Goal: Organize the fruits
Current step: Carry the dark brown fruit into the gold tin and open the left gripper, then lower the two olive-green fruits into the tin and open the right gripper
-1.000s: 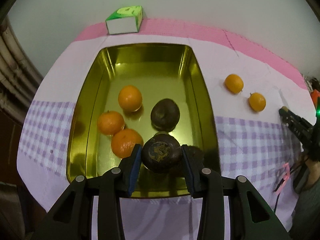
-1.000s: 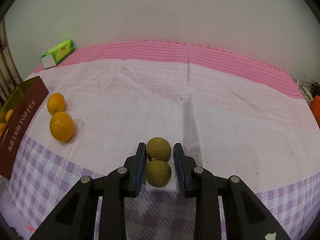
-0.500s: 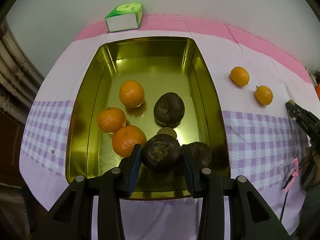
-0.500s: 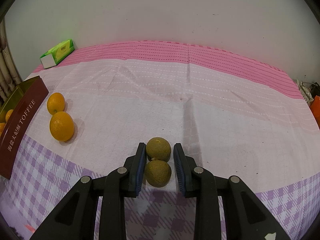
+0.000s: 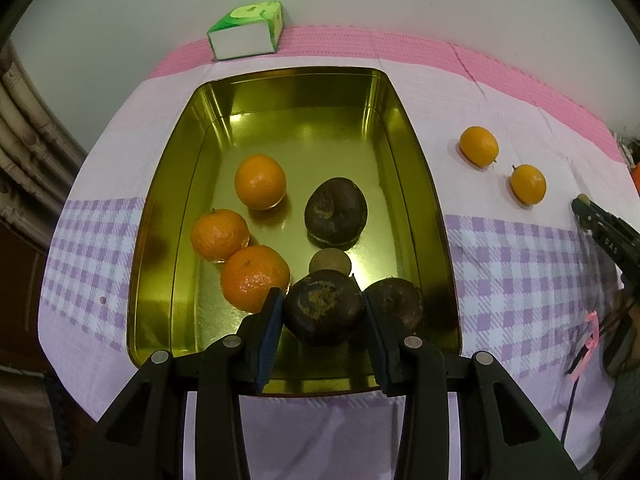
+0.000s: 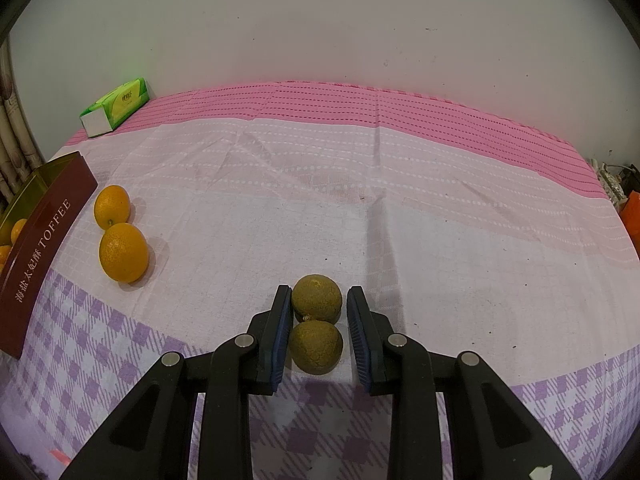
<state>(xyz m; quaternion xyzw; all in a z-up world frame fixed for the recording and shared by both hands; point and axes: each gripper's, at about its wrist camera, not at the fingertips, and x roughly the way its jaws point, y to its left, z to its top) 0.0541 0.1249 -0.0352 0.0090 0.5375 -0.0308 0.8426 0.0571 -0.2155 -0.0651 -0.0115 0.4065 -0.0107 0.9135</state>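
My left gripper (image 5: 323, 314) is shut on a dark brown round fruit (image 5: 324, 308), held just above the near end of the gold tin (image 5: 424, 184). Inside the tin lie three oranges (image 5: 260, 180), two more dark fruits (image 5: 336, 210) and a small olive one (image 5: 330, 262). In the right wrist view, two olive-green fruits (image 6: 316, 346) sit one behind the other on the cloth, and my right gripper (image 6: 318, 304) is shut on them. Two oranges (image 6: 123, 252) lie on the cloth beside the tin's dark red wall (image 6: 40, 256).
A green tissue box (image 5: 246, 30) stands at the back by the wall, behind the tin. The checked tablecloth (image 6: 440, 208) stretches open to the right of the olive fruits. An orange object (image 6: 632, 212) and some clutter sit at the far right edge.
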